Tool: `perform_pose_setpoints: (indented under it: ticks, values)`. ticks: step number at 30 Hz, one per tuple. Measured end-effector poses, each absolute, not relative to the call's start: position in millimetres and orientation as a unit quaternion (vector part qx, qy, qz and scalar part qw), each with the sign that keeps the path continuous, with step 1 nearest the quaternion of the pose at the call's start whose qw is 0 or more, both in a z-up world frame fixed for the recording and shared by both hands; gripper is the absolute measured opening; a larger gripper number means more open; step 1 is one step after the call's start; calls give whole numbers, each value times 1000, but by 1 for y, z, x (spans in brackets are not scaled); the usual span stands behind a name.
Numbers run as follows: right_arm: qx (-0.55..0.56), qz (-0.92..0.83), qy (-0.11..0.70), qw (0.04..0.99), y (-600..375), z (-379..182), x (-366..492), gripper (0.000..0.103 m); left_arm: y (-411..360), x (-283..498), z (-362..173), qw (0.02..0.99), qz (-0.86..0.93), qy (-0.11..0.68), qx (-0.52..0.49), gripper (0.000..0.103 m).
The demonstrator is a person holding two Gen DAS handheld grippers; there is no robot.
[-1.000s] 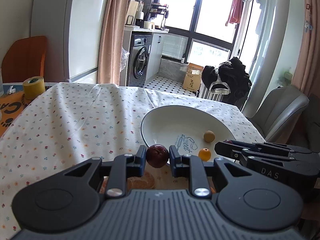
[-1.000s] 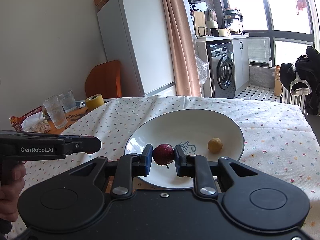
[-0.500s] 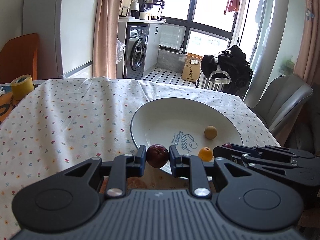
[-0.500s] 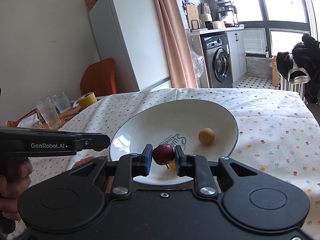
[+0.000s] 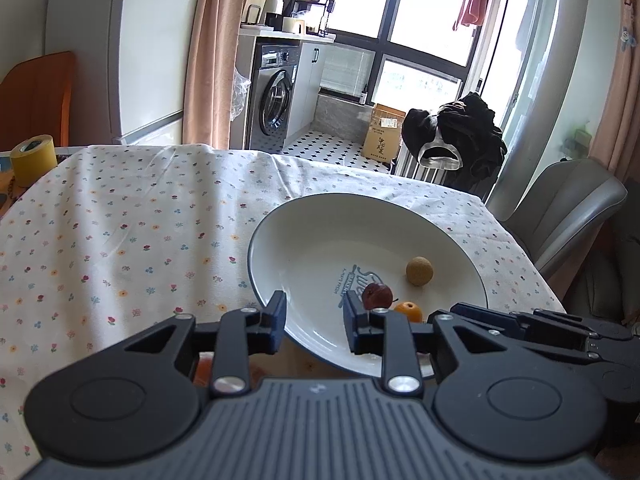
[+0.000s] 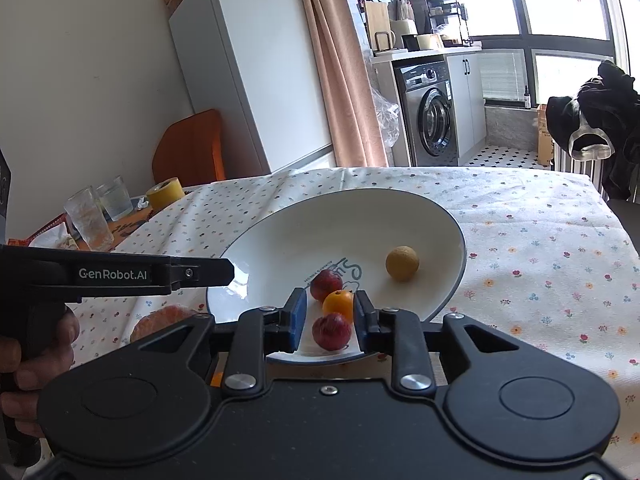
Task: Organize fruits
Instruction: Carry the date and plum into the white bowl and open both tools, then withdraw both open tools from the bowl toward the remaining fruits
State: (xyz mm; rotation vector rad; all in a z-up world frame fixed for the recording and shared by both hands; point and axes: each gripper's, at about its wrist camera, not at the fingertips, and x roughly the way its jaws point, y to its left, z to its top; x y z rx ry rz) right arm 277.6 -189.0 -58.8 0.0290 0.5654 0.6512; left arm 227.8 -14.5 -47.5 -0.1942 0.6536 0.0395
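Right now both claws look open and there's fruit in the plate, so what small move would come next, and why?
Probably draw the left claw back toward the orange fruit lying on the tablecloth beside the plate. Both claws are open and hold nothing, two red fruits already sit in the plate, and that one is outside it.

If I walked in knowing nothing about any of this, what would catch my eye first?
Probably the big white plate on the flowery tablecloth, holding two dark red fruits, a small orange one and a tan round one. Next, the two black hand-held grippers at the plate's near edge: the right gripper and the left gripper both stand open, holding nothing.
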Motion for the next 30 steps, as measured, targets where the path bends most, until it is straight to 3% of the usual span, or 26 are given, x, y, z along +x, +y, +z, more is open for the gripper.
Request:
perform_pose_setpoints:
  ticks: [4, 8, 10, 17, 21, 25, 30]
  values:
    - [13, 316, 274, 908, -188, -59, 277, 31, -9, 220, -46, 941, 24, 323, -100, 33]
    - [11, 310, 274, 910, -187, -55, 275, 37, -5, 209, -43, 942, 31, 317, -102, 46]
    - [12, 308, 265, 914, -188, -50, 271, 55, -2, 202, -41, 944, 35, 311, -103, 51]
    - [0, 309, 239, 921, -188, -33, 256, 67, 8, 181, -34, 947, 55, 296, -112, 71]
    - [2, 307, 232, 923, -190, -28, 248, 82, 10, 169, -30, 948, 65, 291, -111, 80]
    - [11, 308, 223, 925, -194, -25, 241, 103, 11, 157, -26, 949, 70, 287, -109, 83]
    - [12, 309, 227, 923, -193, -23, 233, 103, 13, 143, -23, 952, 77, 278, -106, 91]
